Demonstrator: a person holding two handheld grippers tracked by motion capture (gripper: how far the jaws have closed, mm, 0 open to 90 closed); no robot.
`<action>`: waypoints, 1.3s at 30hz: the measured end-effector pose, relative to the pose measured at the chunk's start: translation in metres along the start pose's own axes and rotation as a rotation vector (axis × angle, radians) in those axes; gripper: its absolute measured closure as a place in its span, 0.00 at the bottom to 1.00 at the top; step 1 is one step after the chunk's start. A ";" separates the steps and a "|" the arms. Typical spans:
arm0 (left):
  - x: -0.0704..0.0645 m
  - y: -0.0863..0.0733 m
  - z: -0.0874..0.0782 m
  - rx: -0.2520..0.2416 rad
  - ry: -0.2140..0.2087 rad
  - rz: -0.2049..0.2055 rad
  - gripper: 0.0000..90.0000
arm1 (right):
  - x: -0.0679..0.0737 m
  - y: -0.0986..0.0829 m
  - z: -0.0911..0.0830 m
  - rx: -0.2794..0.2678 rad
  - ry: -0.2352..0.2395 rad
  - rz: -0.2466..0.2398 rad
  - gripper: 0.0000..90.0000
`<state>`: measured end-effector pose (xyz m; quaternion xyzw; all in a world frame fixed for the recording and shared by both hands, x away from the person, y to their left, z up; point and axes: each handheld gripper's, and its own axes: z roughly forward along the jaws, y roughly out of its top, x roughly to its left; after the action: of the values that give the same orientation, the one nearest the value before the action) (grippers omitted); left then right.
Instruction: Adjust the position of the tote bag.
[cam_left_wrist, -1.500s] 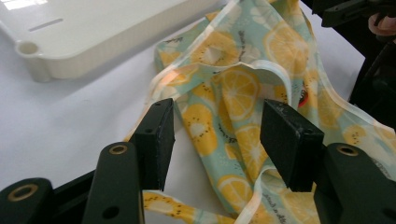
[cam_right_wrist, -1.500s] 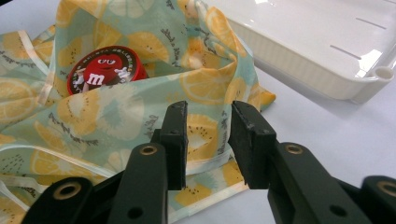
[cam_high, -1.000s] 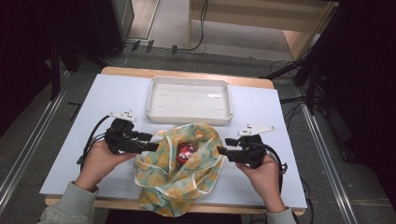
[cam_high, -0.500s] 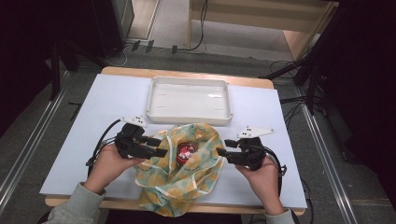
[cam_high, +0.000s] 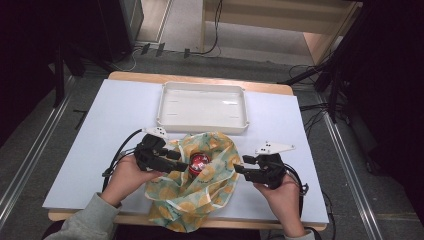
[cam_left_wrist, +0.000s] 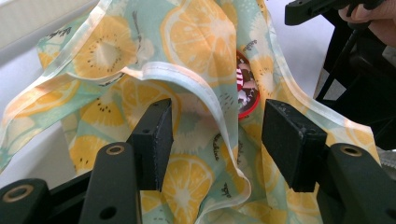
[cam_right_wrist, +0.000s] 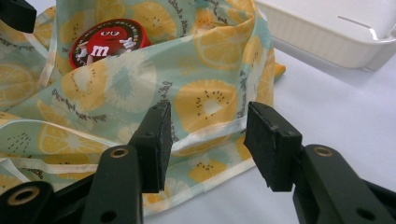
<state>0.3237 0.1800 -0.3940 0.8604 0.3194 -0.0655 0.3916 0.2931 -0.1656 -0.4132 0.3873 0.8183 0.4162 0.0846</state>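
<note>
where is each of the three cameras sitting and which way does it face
High view: above the person's side, looking forward and down on the table; forearms, both hands and each hand-held gripper show, left, right.
Left gripper view: rides the left hand-held gripper, facing the fruit-print cloth; its open jaws show.
Right gripper view: rides the right hand-held gripper, facing the cloth hem and white tray; open jaws show.
Shared: all see the red tin.

A pale mint cloth (cam_high: 200, 185) printed with orange citrus slices and edged in white is seen at the lower centre of the high view. A red round lid (cam_right_wrist: 109, 39) with white lettering is shown at the upper left of the right gripper view. A white tray (cam_high: 202, 106) is set above on a light blue-grey table (cam_high: 115, 115), and black jaws are shown in both gripper views.
</note>
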 end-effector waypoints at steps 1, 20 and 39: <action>0.000 0.000 0.000 0.000 0.000 0.000 0.49 | 0.000 0.000 0.000 0.000 0.000 0.000 0.58; 0.001 0.002 0.013 0.021 -0.030 0.030 0.97 | -0.003 -0.003 0.015 -0.009 -0.012 0.030 0.53; 0.023 0.000 -0.027 -0.062 0.103 0.002 1.00 | -0.007 0.009 0.044 0.033 0.024 0.018 0.58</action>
<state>0.3379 0.2107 -0.3843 0.8505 0.3402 -0.0109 0.4010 0.3233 -0.1407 -0.4357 0.3911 0.8223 0.4082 0.0645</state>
